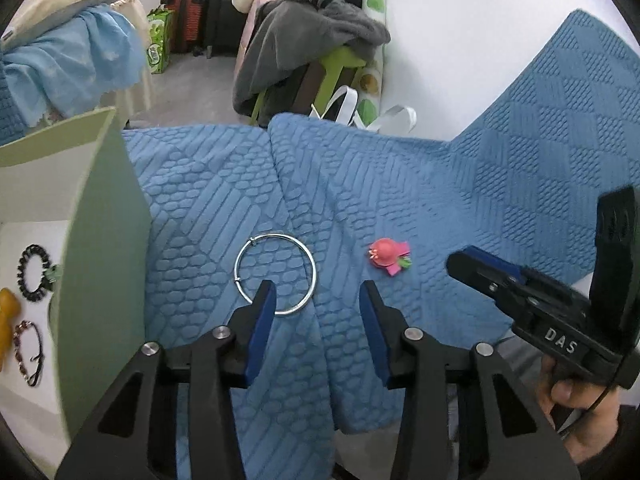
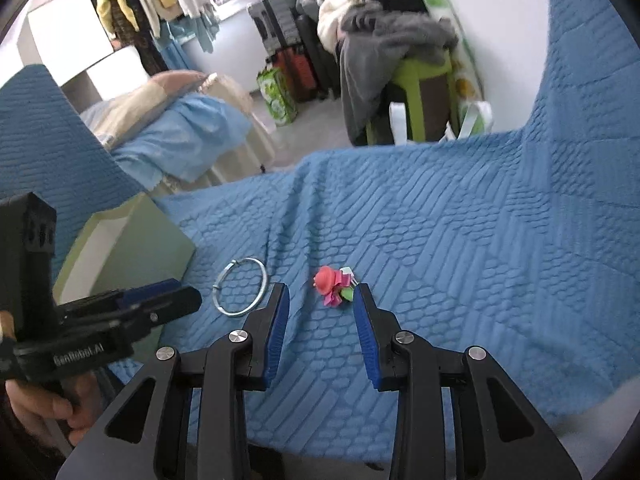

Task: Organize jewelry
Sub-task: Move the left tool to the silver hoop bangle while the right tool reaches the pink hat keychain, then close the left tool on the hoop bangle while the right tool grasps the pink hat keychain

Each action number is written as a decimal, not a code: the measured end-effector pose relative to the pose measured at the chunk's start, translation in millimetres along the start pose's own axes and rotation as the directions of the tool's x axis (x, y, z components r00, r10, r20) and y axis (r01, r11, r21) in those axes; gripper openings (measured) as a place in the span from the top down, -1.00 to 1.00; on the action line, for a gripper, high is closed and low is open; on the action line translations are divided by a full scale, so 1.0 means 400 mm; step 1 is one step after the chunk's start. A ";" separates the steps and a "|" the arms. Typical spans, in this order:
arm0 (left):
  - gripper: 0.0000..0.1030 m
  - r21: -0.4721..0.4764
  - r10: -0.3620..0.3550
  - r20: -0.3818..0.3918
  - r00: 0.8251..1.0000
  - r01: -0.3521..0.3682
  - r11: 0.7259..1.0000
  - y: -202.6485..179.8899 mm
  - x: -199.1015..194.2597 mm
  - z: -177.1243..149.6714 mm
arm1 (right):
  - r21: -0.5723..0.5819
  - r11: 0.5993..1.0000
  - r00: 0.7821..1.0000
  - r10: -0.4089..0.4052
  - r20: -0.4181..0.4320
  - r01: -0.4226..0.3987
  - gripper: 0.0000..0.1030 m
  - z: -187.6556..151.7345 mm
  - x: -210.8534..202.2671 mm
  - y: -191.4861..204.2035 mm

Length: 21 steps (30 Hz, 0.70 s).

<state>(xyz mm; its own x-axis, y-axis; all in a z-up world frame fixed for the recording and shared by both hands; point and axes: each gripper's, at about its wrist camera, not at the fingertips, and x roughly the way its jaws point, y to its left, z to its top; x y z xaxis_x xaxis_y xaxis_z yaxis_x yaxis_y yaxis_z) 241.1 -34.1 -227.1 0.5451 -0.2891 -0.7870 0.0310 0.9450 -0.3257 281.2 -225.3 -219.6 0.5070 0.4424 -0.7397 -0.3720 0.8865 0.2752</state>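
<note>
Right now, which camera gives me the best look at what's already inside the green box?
The left wrist view. It looks into the green box and shows a dark beaded bracelet, a braided bracelet and part of an orange item on its white floor. The right wrist view shows only the box's outside and inner wall; the contents are hidden.

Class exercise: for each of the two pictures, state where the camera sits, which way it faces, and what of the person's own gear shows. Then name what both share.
Left wrist: on the left gripper, facing forward over the blue blanket at the silver bangle; green box leftward; right gripper in view.
Right wrist: on the right gripper, facing the pink flower clip; left gripper in view.
Shared: bangle, clip, box, blanket.
</note>
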 end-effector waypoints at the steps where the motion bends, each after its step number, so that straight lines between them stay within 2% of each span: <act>1: 0.16 0.008 0.005 -0.001 1.000 -0.005 1.000 -0.003 0.009 0.000 | -0.015 1.000 1.000 0.001 -0.019 -0.002 0.42 0.006 0.022 0.001; 5: 0.26 0.037 0.023 -0.017 1.000 -0.022 0.999 -0.006 0.044 -0.003 | -0.072 0.997 0.999 -0.005 -0.051 0.001 0.42 0.018 0.077 0.017; 11: 0.37 0.047 0.046 -0.037 0.998 -0.045 0.998 0.000 0.078 -0.006 | -0.170 0.984 0.994 -0.074 -0.084 0.059 0.42 0.020 0.139 0.033; 14: 0.50 0.061 0.055 -0.046 0.997 -0.052 0.997 -0.001 0.088 -0.007 | -0.208 0.973 0.988 -0.126 -0.094 0.104 0.60 0.012 0.158 0.036; 16: 0.57 0.069 0.054 -0.050 0.997 -0.050 0.996 -0.002 0.095 -0.008 | -0.192 0.976 0.990 -0.116 -0.082 0.098 0.89 0.014 0.150 0.029; 21: 0.63 0.114 0.064 -0.060 0.996 -0.057 0.992 -0.017 0.119 -0.009 | -0.120 0.990 0.995 -0.082 -0.054 0.076 0.91 0.033 0.119 -0.002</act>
<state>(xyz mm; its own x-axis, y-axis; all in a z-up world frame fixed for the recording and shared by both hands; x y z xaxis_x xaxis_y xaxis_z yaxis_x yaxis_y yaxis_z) 264.0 -54.9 -264.3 0.4949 -0.2363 -0.8362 0.0949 0.9713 -0.2182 315.8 -203.0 -247.1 0.4936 0.3599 -0.7917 -0.4235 0.8946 0.1426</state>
